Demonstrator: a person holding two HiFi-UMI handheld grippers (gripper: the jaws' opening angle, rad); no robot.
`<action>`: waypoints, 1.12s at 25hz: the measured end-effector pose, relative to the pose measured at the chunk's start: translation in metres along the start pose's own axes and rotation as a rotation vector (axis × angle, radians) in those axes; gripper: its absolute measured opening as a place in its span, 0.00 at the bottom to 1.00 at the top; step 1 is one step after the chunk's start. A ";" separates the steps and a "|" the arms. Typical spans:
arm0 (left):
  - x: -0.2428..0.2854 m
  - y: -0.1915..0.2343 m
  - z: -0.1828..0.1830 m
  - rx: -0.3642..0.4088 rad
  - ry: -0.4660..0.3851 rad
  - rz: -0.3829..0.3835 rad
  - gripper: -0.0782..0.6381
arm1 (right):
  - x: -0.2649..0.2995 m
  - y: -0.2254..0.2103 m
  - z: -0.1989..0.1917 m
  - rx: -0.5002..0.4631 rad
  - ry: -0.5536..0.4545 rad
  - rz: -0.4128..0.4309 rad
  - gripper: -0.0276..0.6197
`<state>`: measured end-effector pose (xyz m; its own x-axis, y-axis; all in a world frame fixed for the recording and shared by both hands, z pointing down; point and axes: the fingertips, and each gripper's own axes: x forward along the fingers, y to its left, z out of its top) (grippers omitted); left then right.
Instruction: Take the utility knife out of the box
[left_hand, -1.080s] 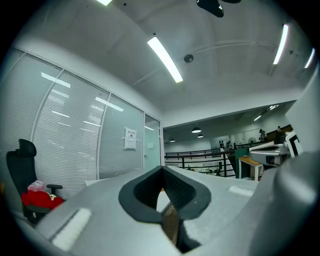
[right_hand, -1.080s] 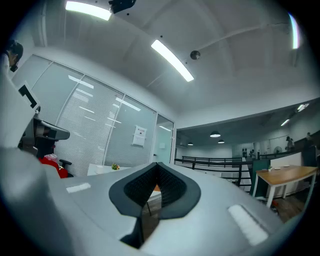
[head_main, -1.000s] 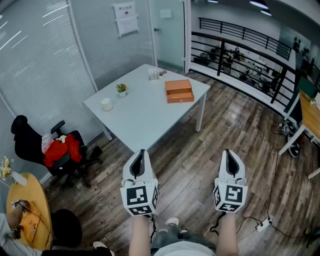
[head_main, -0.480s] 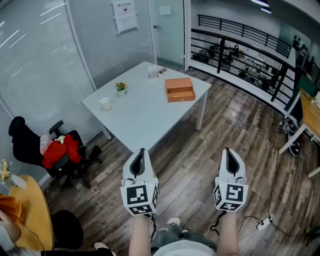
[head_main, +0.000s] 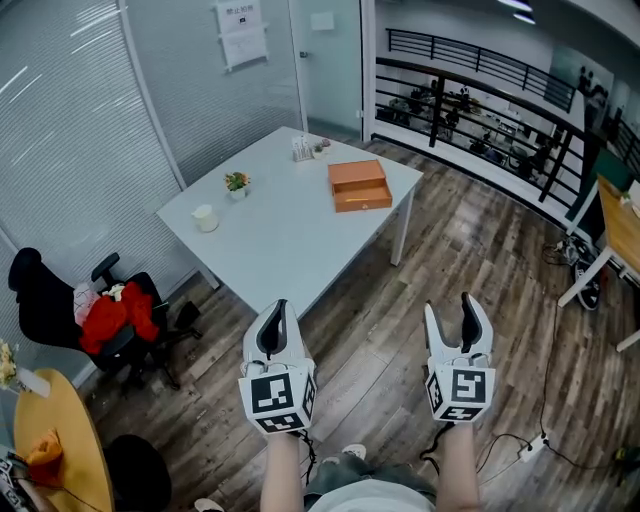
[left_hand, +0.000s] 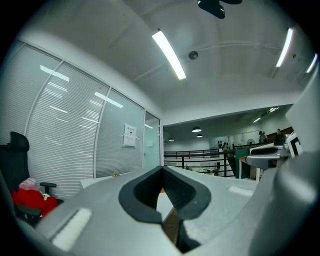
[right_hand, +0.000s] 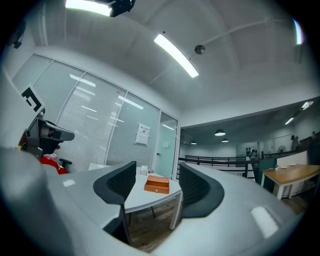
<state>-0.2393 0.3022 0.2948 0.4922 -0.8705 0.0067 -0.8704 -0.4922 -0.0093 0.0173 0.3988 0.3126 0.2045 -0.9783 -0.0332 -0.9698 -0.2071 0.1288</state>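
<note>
The left tool, clenched on nothing, and the right tool, released and empty, hover over the wooden floor near the person, well apart from the desk, where the orange box sits at the far right, its inside hidden.

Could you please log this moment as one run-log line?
left gripper: shut, empty | right gripper: open, empty | flat orange box: on white rectangular table, far ahead | utility knife: not visible
</note>
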 end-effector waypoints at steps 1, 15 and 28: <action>0.003 0.002 -0.001 0.000 0.002 -0.004 0.11 | 0.003 0.002 0.001 0.001 -0.003 -0.003 0.52; 0.037 0.016 -0.022 -0.025 0.048 -0.040 0.11 | 0.037 0.018 -0.022 0.017 0.052 0.011 0.70; 0.121 0.019 -0.034 -0.013 0.065 0.030 0.11 | 0.136 -0.008 -0.044 0.029 0.051 0.074 0.70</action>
<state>-0.1964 0.1874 0.3295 0.4642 -0.8828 0.0716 -0.8852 -0.4653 0.0020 0.0591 0.2672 0.3508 0.1383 -0.9900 0.0259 -0.9858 -0.1351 0.1002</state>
